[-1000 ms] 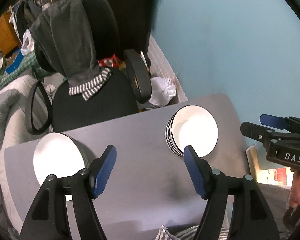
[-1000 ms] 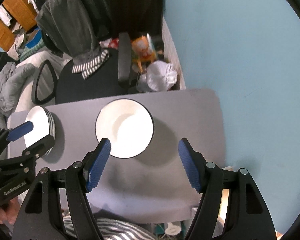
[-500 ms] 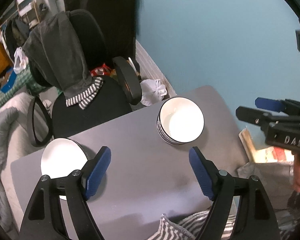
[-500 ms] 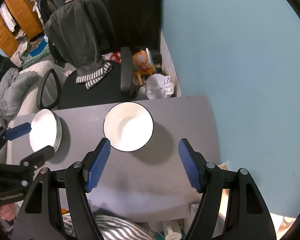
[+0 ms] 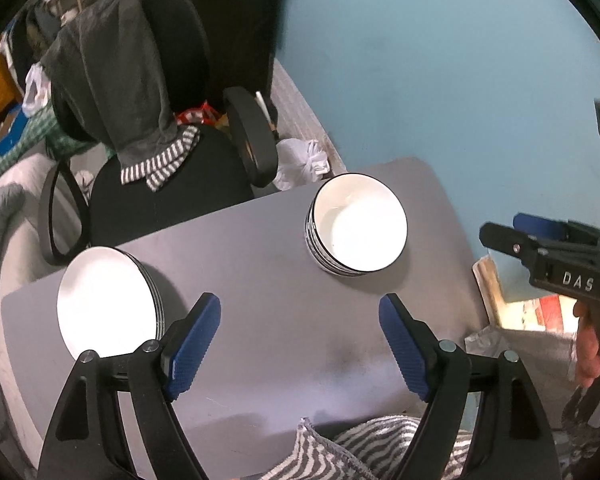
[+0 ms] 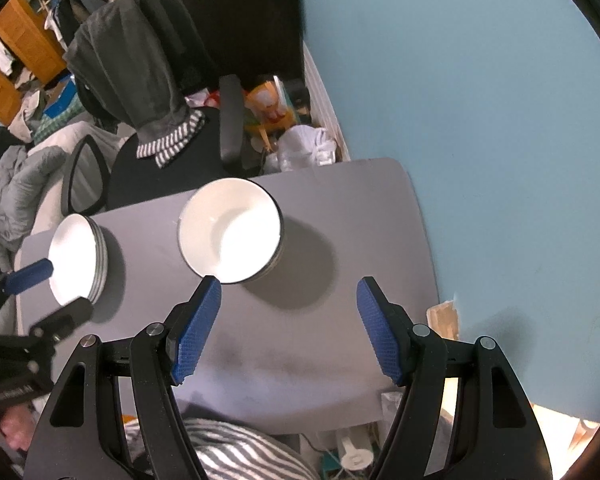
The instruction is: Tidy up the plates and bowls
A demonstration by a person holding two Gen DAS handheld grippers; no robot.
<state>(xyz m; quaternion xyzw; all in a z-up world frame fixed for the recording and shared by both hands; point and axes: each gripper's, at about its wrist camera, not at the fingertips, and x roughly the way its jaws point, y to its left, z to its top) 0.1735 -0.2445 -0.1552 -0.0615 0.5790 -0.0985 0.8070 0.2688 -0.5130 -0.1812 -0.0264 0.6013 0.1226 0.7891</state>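
Note:
A stack of white bowls with black rims (image 5: 358,228) stands on the far right part of the grey table (image 5: 260,320); it also shows in the right wrist view (image 6: 230,230). A stack of white plates (image 5: 106,300) stands at the table's left end, also in the right wrist view (image 6: 78,254). My left gripper (image 5: 300,344) is open and empty, high above the table's near middle. My right gripper (image 6: 288,322) is open and empty, above the table just right of the bowls. Each gripper shows at the edge of the other's view.
A black office chair (image 5: 160,160) draped with a grey garment stands behind the table. A blue wall (image 5: 440,60) runs along the right. White bags (image 6: 306,146) and clutter lie on the floor by the wall. A striped cloth (image 5: 360,452) lies below the near table edge.
Both grippers rose away from the table half a second ago and have since come back down a little nearer. Bowls and plates have not moved. Both grippers stayed open.

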